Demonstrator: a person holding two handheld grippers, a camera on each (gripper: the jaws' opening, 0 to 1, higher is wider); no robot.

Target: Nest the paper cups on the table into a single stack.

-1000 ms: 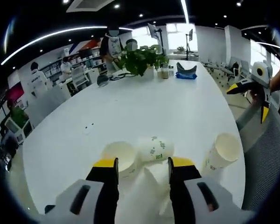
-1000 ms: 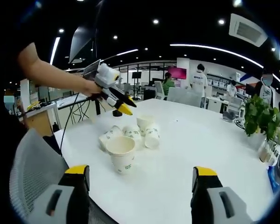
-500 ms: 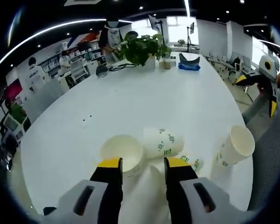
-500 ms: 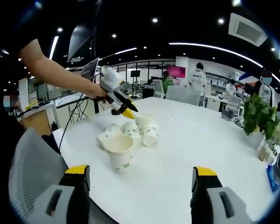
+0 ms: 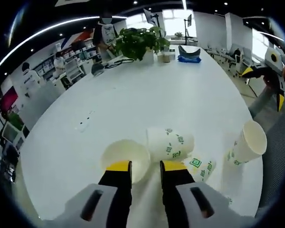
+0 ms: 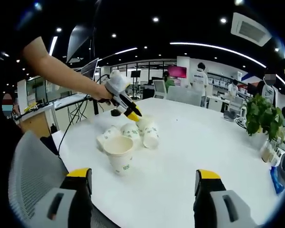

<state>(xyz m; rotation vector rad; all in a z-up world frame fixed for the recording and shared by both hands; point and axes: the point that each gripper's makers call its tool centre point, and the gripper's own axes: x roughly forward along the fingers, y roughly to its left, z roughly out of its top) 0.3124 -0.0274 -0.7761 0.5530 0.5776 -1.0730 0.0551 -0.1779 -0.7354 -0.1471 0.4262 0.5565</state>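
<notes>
White paper cups with green printed marks, five visible, lie grouped near one end of the long white oval table [image 5: 133, 99]: one upright open-mouthed cup [image 6: 118, 154] standing apart at the table edge, the others clustered beyond it, some tipped on their sides. Left gripper [image 5: 145, 166], grey body with yellow-tipped black jaws, is lowered among the cluster, jaws drawn near together with a narrow gap; whether they pinch a cup rim cannot be told. Right gripper view shows that tool [image 6: 131, 114] held by a bare outstretched forearm [image 6: 57, 73], angled down over the cups. Right gripper [image 6: 145, 178] is held back from the table edge, jaws spread wide, nothing between them. Left gripper view adds an open cup mouth [image 5: 126, 159] beside the left jaw, a side-lying cup [image 5: 170, 143], a flattened-looking one [image 5: 199, 167], and the upright cup [image 5: 248, 142]. Leafy green potted plant [image 5: 135, 42] stands at the far end. Grey mesh chair back [image 6: 31, 175] sits near the table.
</notes>
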